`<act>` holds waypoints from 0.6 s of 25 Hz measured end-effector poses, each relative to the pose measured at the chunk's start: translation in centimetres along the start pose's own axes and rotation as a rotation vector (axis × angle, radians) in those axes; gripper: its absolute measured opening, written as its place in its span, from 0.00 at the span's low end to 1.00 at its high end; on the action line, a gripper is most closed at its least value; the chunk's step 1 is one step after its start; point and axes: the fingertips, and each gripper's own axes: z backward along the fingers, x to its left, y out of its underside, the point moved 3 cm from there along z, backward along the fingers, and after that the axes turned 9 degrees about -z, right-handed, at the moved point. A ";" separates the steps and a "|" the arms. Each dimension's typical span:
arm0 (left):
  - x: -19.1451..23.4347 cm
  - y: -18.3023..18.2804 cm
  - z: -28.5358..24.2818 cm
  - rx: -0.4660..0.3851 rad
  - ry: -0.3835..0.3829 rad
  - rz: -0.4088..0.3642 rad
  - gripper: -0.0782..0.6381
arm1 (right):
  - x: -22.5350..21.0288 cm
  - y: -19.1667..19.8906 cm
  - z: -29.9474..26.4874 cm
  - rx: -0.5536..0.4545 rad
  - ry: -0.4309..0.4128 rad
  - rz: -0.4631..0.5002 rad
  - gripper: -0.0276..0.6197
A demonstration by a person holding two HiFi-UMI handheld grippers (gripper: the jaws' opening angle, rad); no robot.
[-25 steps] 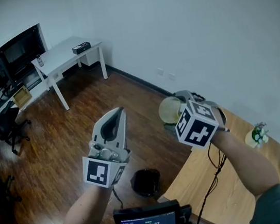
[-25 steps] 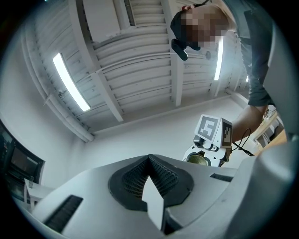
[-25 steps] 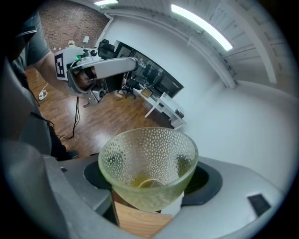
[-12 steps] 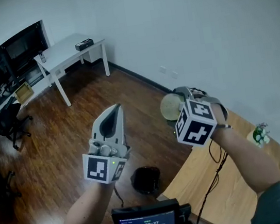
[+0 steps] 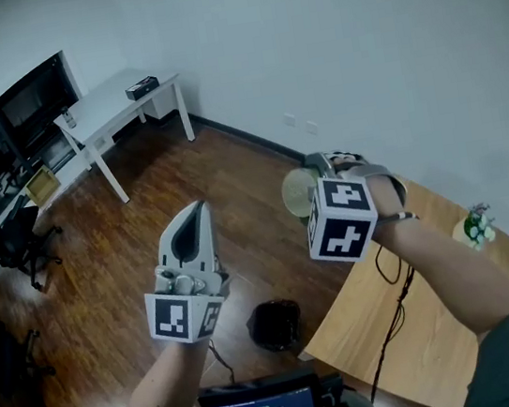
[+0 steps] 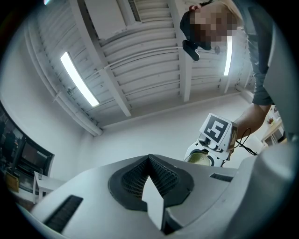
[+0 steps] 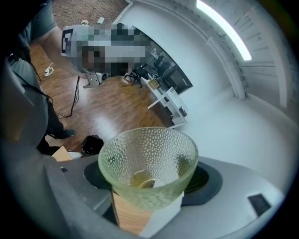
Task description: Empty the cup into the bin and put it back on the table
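Green dimpled glass cup [image 7: 147, 158] sits clamped in the right gripper's [image 7: 149, 179] jaws, black bin [image 5: 275, 326] on the floor below; left gripper [image 6: 149, 161] jaws pressed together, empty.

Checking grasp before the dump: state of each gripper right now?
Left gripper: closed, nothing between the jaws.
Right gripper: closed on the pale green dimpled glass cup.

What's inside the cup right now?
The cup looks nearly empty. Only a small yellowish patch shows at its bottom, and I cannot tell whether that is contents or the base itself. The dimpled wall blurs whatever is low on the sides.
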 end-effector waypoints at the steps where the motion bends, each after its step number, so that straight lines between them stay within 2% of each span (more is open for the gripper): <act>1: 0.1 0.0 0.1 0.003 -0.002 -0.003 0.11 | 0.1 0.0 -0.2 0.005 -0.002 0.010 0.66; 8: 0.5 0.3 -0.3 0.014 -0.007 -0.021 0.11 | 0.0 -0.1 -0.3 0.012 0.027 0.117 0.66; 15: 0.9 0.4 -0.1 0.018 -0.002 -0.024 0.11 | 0.4 -1.1 -0.6 0.030 0.034 0.182 0.66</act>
